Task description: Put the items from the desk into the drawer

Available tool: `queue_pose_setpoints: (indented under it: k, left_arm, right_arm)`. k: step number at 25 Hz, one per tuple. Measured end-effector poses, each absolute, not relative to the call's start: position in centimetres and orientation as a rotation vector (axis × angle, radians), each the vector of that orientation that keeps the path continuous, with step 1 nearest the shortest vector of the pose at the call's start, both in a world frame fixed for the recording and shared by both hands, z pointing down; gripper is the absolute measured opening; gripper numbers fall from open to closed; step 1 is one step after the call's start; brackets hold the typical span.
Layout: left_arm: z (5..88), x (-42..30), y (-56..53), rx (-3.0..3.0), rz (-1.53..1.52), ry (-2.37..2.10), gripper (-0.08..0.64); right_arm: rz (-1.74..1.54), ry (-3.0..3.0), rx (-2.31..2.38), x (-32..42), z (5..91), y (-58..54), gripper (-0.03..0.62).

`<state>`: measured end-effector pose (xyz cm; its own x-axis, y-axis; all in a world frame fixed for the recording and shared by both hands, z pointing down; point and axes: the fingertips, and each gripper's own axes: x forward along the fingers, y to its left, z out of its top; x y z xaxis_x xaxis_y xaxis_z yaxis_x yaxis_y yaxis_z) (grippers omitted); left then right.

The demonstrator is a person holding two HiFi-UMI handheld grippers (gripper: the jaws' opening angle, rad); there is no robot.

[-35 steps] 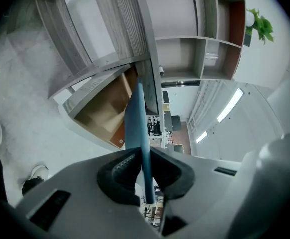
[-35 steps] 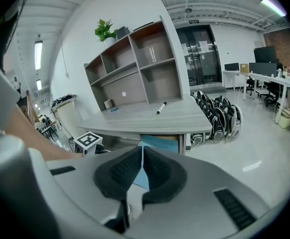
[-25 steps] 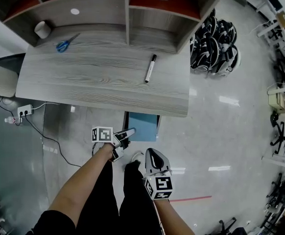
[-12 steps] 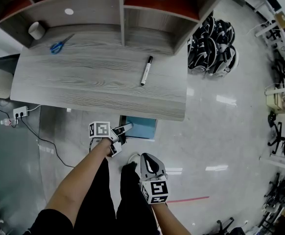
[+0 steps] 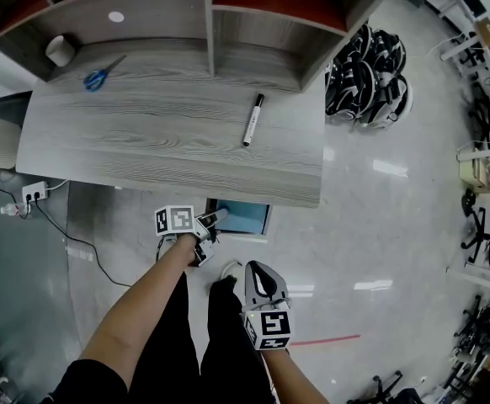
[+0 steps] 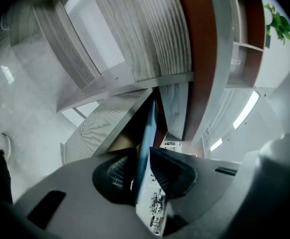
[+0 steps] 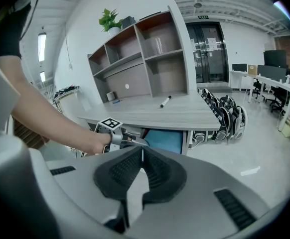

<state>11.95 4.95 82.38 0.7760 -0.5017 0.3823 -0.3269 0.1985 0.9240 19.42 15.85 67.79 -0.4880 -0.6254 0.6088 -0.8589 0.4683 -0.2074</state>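
L gripper [image 5: 214, 219] is on the job. Its jaws are narrow, w/ the blue front of the drawer [image 6: 147, 128] edge-on between the pads. They've just been easing apart a touch, but the panel sits in the gap and the pads look to be on it.

What matters: the panel runs straight up the line of the gap, so the grip is square. The drawer body lies dead ahead of the jaws, under the desk [image 5: 144, 154]. I judge the pull must go straight back along the jaws' own axis, toward me. Any sideways drag and the thin edge could slip out, esp. w/ the grip loosening. Can't tell how far out the drawer is.

R gripper [image 5: 258, 269] hangs behind and to the right of the L jaws, well apart from the drawer. Its jaws are closed w/ nothing in them.

Items are all up on the desk, above and beyond the L jaws:
- pen [image 5: 252, 120]: ahead, a bit right, long axis pointing roughly away from the jaws.
- scissors [image 5: 96, 77] and cup [image 5: 60, 50]: far ahead-left.

R is free and on the pen's side, so prob. the hand to fetch it.
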Motion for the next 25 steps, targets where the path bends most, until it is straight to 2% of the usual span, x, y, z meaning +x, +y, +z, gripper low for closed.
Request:
queue_pose_setpoints:
  k: [8,14,25]
  left_arm:
    - [81.5,11.9,4.6,1.398,-0.174,-0.798,0.242]
    - [81.0,11.2,4.8,1.382,-0.169,-0.868,0.329]
    - [78.5,10.2,5.8,1.363,-0.21,-0.894,0.364]
  right_arm:
    - [0.701,-2.274,1.233,18.8,67.9,15.7,0.025]
    - [0.708,-2.301,1.237,18.1,67.2,15.7,0.025]
    - [0.725,-2.315,1.247,18.0,66.5,16.8,0.025]
